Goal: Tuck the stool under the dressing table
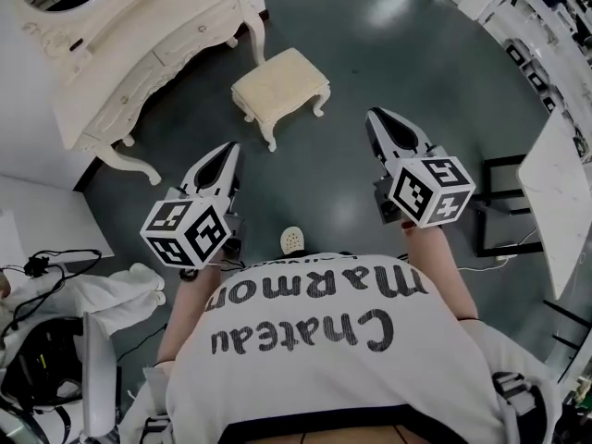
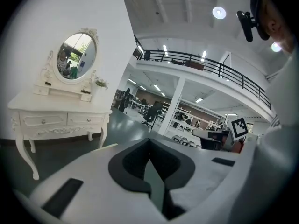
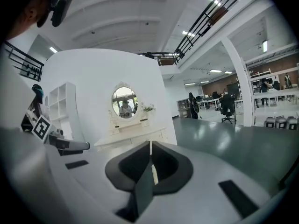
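The stool (image 1: 279, 89) stands on the dark floor (image 1: 388, 63) ahead of both pairs of fingers, roughly between the lines along which they point. Neither pair touches it. It is out in the open rather than under the dressing table (image 1: 139, 72), near that table's nearest corner leg. The left gripper (image 1: 228, 154) has its jaws pressed together on nothing; in the left gripper view its dark pads (image 2: 131, 164) meet in a single seam. The right gripper (image 1: 379, 121) is closed and empty in the same way, its pads (image 3: 125, 169) meeting along one line in the right gripper view. Beyond the left fingers, off to their left, the dressing table rises with its oval mirror (image 2: 77, 55) on top. Beyond the right fingers the table sits almost straight ahead, further off. Behind each pair of fingers is that gripper's marker cube (image 1: 185, 232), and behind those the person's white shirt (image 1: 314, 340).
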Action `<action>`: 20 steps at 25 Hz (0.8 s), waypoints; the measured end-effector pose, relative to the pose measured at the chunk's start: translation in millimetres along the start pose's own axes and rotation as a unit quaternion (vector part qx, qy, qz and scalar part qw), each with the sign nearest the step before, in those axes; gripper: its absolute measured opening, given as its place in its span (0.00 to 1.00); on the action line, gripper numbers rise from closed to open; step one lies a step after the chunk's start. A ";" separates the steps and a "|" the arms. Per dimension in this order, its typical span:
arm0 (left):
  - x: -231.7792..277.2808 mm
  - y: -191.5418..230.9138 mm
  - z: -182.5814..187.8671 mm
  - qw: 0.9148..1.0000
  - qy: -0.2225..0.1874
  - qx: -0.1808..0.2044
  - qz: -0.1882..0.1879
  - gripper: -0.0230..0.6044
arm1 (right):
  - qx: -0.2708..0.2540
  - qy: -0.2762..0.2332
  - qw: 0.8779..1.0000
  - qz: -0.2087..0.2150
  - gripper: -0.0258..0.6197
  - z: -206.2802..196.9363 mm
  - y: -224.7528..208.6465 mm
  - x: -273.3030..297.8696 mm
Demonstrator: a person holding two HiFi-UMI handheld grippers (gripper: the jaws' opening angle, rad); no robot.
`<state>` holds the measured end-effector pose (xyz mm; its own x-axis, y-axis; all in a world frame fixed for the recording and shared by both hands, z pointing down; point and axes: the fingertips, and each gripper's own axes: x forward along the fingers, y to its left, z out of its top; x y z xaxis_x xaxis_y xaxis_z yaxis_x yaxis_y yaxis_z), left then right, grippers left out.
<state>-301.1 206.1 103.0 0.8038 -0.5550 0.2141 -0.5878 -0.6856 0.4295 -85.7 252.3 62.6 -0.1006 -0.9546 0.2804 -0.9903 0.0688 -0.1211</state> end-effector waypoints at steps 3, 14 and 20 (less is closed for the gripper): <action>17.2 23.9 22.9 1.000 -0.007 0.012 -0.008 0.07 | 0.002 -0.013 1.000 -0.011 0.09 13.7 0.3 26.5; 60.3 60.7 47.8 1.000 -0.003 0.004 -0.025 0.07 | 0.009 -0.005 1.000 -0.027 0.09 20.8 -7.8 73.8; 79.7 76.1 49.2 1.000 -0.002 -0.010 -0.009 0.07 | 0.021 0.006 1.000 -0.005 0.09 17.8 -18.1 108.0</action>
<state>-286.3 86.5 109.6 0.8143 -0.5441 0.2021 -0.5705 -0.6865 0.4508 -77.0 142.7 78.1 -0.0928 -0.9514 0.2936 -0.9864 0.0476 -0.1574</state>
